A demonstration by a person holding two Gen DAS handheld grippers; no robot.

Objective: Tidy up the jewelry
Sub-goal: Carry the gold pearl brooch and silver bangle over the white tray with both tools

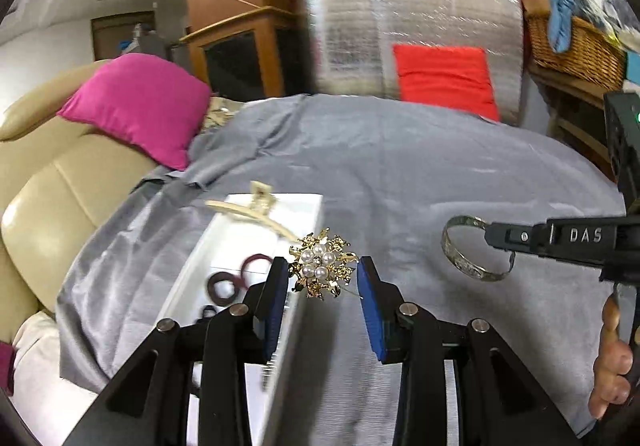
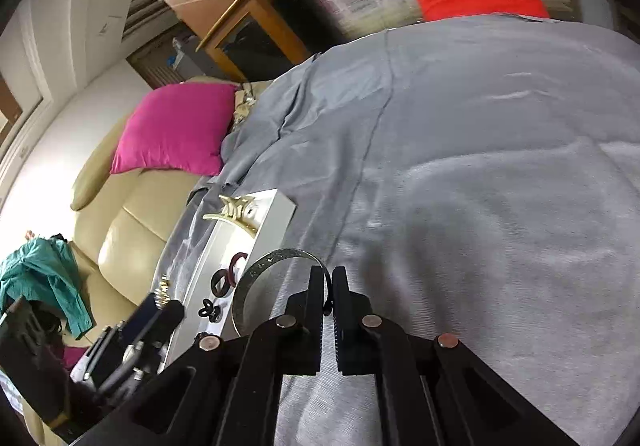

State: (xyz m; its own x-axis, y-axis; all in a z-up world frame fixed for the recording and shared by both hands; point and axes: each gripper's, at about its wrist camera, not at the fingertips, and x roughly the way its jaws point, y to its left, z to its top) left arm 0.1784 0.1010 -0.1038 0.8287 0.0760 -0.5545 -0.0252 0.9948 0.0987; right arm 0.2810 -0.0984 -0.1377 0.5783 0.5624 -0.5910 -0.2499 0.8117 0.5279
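Grey cloth (image 1: pixel 400 174) is covering the counter, with a cream sofa and a magenta cushion (image 1: pixel 140 106) standing off its left side.

Item one: gold brooch (image 1: pixel 322 264) set with pearls. The left gripper (image 1: pixel 323 278) is holding it between partly closed blue pads, its pin pointing toward the right pad, just beside the white tray (image 1: pixel 248 246).

Item two: silver cuff bracelet (image 1: pixel 472 250). The right gripper (image 2: pixel 329 286) is pinching its band with the jaws fully closed, above the cloth near the tray's right wall.

Item three: white tray, already containing dark rings (image 1: pixel 230 278) and a cream hair claw (image 1: pixel 256 206) perched across its far end.

Handling note, as a judgement: both pieces are travelling toward the tray. The brooch is looking lightly seated, so a steady wrist and a low release over a bare patch of tray floor would suit it. The cuff is wide; bringing it in one at a time would be keeping the grippers from crowding.

Clearance: open cloth is lying to the right and beyond. The tray is sitting close to the counter's left edge, with the sofa below, so overshooting leftward is risking a drop.
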